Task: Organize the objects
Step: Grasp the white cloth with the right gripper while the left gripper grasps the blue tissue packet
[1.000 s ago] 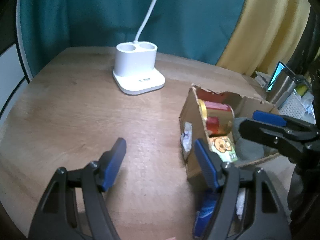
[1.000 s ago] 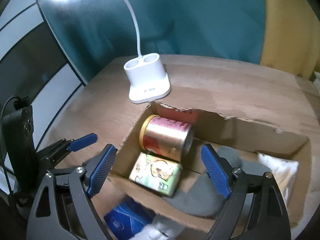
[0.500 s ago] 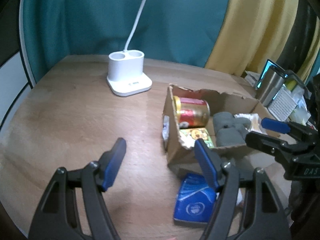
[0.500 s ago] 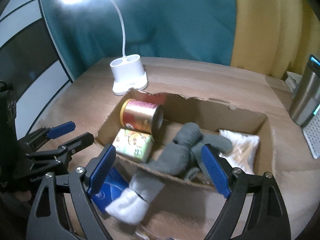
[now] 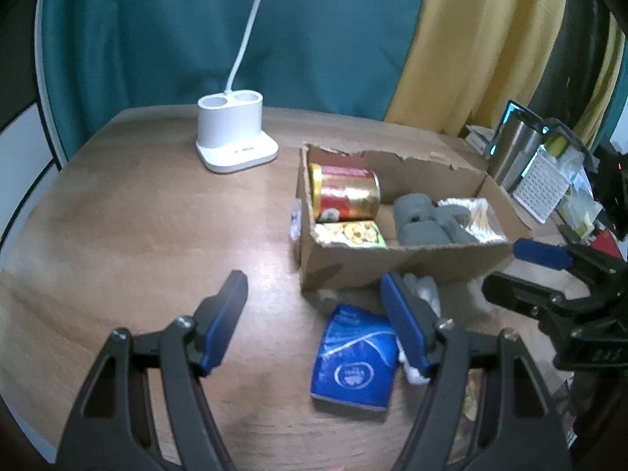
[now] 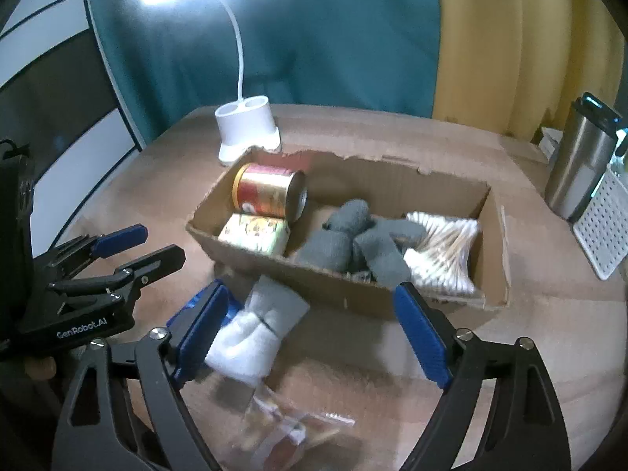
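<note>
Cardboard box sits mid-bench, already holding a gold-and-red can lying on its side, a small printed carton in front of it, grey socks in the middle, and a pack of cotton swabs at the right end. Still loose in front of the box: a grey-and-white sock touching the box's near wall, a blue packet just left of it, and a clear bag of small items nearest the cameras, blurred. Both views have pulled back and up over the last second: a second ago the right tongs hung right over the can and carton, and the left tongs sat low beside the box corner; now the whole box and the loose pile are in frame. The sock that draped over the box's near wall half a second ago now lies on the bench. Left tongs spread wide, nothing held; right tongs likewise open wide and empty, framing the loose sock. My read: packing is partly done, three items remain outside, sock likely the next pick. White lamp base stands behind the box, steel tumbler off to the right.
</note>
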The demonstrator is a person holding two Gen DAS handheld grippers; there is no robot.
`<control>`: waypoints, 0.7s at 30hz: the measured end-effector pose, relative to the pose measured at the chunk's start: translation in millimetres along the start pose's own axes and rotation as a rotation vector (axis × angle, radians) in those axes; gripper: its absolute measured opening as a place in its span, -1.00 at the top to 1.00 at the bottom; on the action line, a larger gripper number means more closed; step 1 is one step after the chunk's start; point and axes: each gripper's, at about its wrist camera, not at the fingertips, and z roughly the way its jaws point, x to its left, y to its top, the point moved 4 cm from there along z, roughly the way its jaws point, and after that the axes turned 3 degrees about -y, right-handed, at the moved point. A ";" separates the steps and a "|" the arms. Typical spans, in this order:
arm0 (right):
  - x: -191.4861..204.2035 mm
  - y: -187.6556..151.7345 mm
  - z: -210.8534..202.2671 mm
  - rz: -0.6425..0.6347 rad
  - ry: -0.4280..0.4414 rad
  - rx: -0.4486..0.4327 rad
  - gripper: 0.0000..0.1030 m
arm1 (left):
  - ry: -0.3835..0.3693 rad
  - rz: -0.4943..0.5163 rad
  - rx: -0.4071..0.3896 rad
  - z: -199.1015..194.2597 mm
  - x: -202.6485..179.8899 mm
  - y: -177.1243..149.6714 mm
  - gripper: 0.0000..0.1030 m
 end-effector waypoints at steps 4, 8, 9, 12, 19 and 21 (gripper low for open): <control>1.6 -10.0 1.7 -0.010 0.004 0.022 -0.55 | -0.002 0.004 0.008 -0.3 -2.1 -7.2 -0.40; 3.6 -16.6 6.1 -0.005 0.014 0.039 -0.39 | 0.011 0.012 0.008 -0.5 0.4 -12.3 -0.48; 4.6 -17.9 8.3 -0.006 0.019 0.047 -0.32 | 0.012 0.011 0.008 -0.2 1.5 -13.3 -0.62; 9.3 -20.3 15.3 -0.011 0.031 0.064 -0.31 | 0.002 -0.010 0.017 0.9 7.2 -16.6 -0.62; 22.4 -22.2 32.7 -0.020 0.059 0.094 -0.31 | 0.010 -0.018 0.043 6.6 17.9 -22.8 -0.62; 25.4 -22.8 39.2 -0.023 0.065 0.107 -0.31 | 0.011 -0.020 0.047 7.1 20.1 -23.9 -0.62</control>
